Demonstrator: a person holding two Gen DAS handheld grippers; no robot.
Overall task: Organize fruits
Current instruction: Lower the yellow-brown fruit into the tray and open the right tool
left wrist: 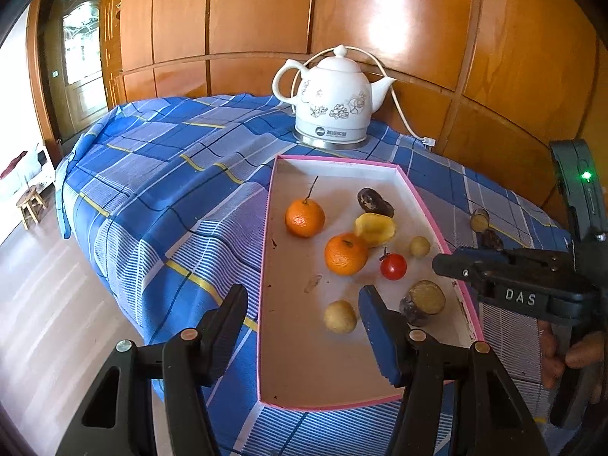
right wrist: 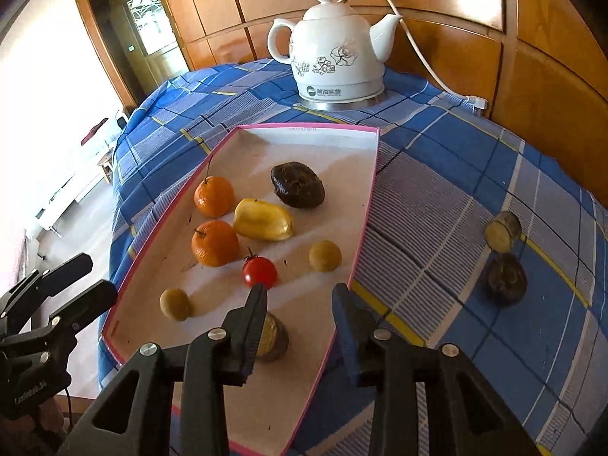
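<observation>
Left wrist view: left gripper [left wrist: 304, 304] tilted down over the tray's [left wrist: 266, 266] left edge, spread, nothing between the fingers. In the tray: two oranges [left wrist: 305, 217], one tomato [left wrist: 393, 266].

Right wrist view: right gripper [right wrist: 300, 296] angled down over the tray's near right rim, spread, empty; a cut piece [right wrist: 271, 336] lies just under its left finger. Two pieces [right wrist: 503, 231] on the desk [right wrist: 437, 197].

kettle [right wrist: 334, 49] glossy ceramic | tablecloth [left wrist: 159, 174] matt cloth | wall panels [left wrist: 258, 11] glossy wood
</observation>
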